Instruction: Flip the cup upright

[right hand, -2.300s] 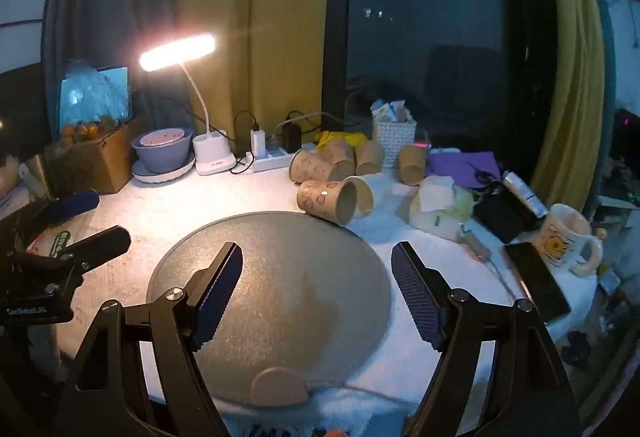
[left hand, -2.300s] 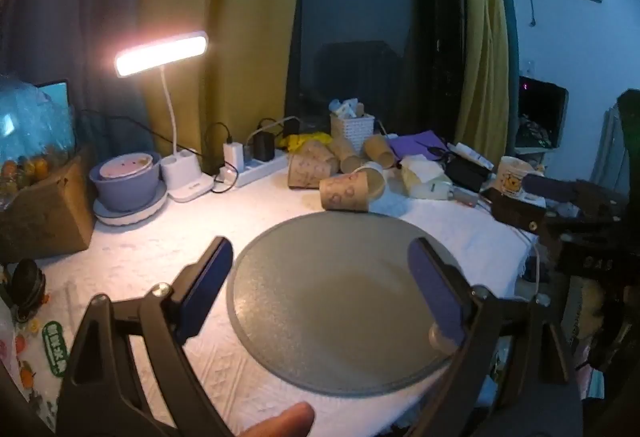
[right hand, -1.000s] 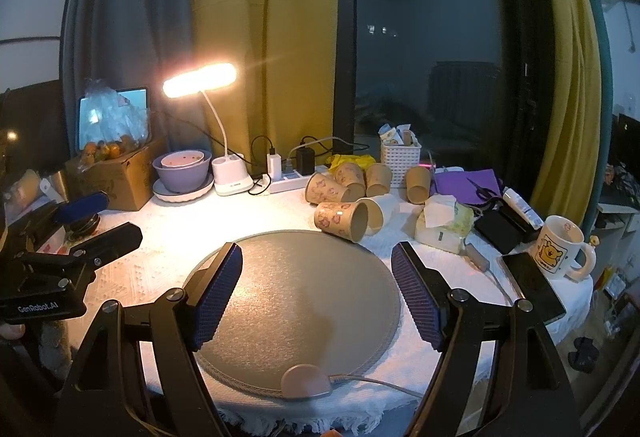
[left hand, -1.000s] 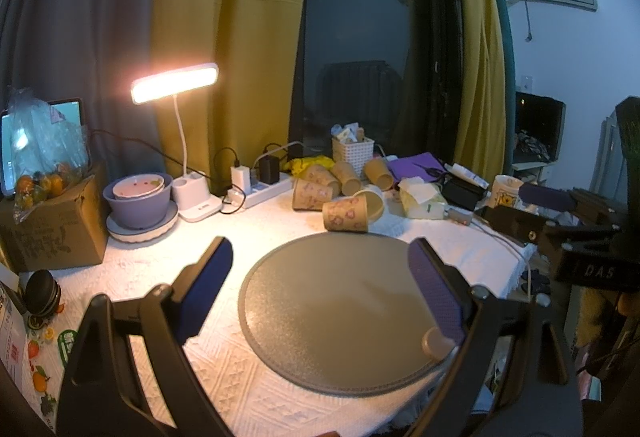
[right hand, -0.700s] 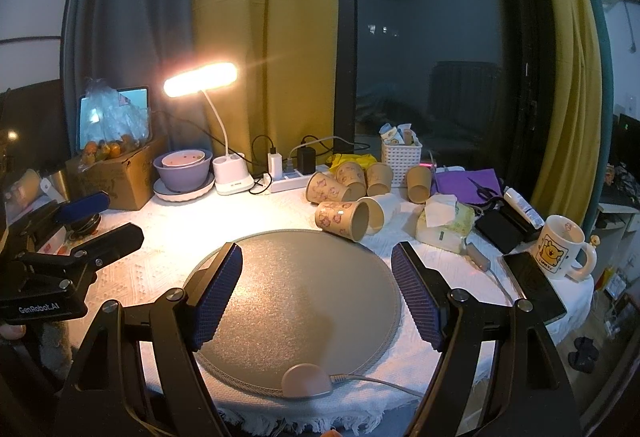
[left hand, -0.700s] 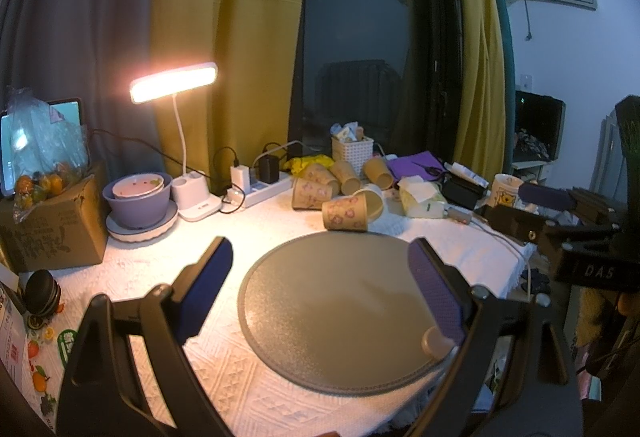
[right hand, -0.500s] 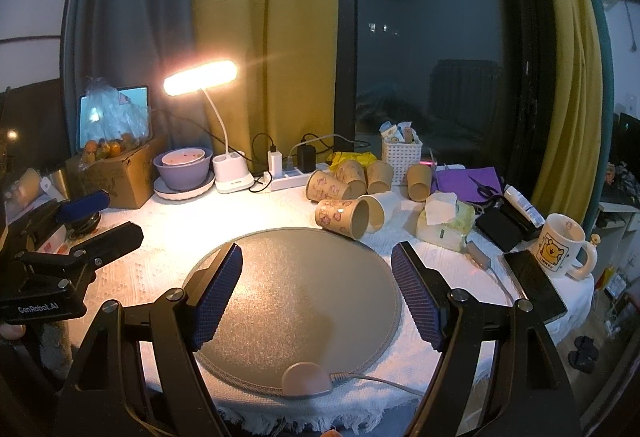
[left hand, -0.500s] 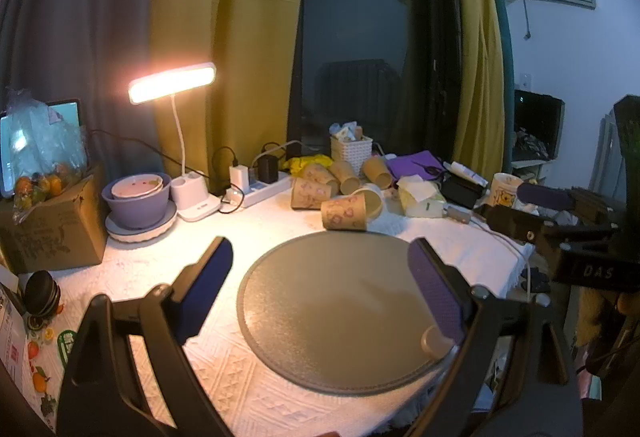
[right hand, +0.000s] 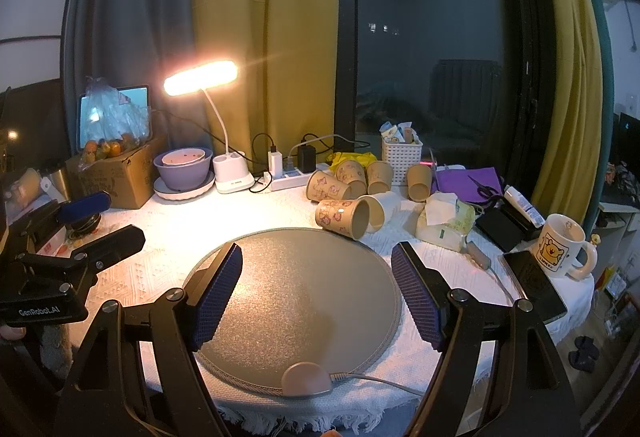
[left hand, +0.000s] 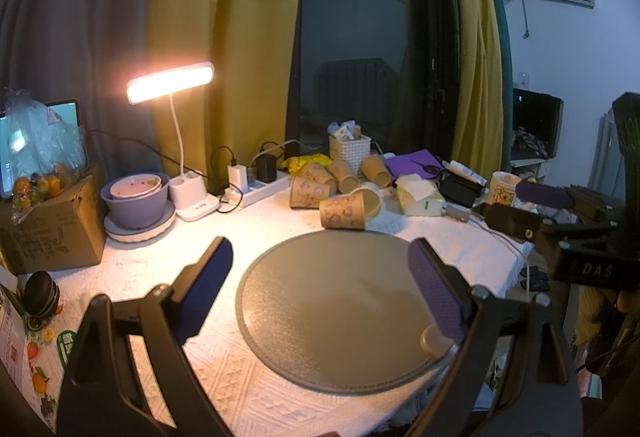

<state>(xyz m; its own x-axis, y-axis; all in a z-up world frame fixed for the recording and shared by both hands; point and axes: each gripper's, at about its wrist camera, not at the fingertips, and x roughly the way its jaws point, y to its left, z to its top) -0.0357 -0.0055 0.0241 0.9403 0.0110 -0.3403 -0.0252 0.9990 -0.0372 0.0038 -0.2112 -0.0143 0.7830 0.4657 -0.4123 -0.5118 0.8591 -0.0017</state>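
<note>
We hold both grippers above the near edge of the round grey mat (right hand: 304, 297), well short of the cups. Our left gripper (left hand: 320, 289) has its jaws spread wide with nothing between them, and our right gripper (right hand: 318, 295) is spread just as wide and equally empty. The patterned paper cup (right hand: 340, 217) lies on its side on the white tablecloth (right hand: 180, 233) just beyond the mat's far rim, its mouth turned toward the right. A white cup (right hand: 386, 207) lies touching it, and more paper cups (right hand: 352, 177) lie behind, near the white basket (right hand: 402, 157). A lit desk lamp (right hand: 200, 77) stands at the back left.
</note>
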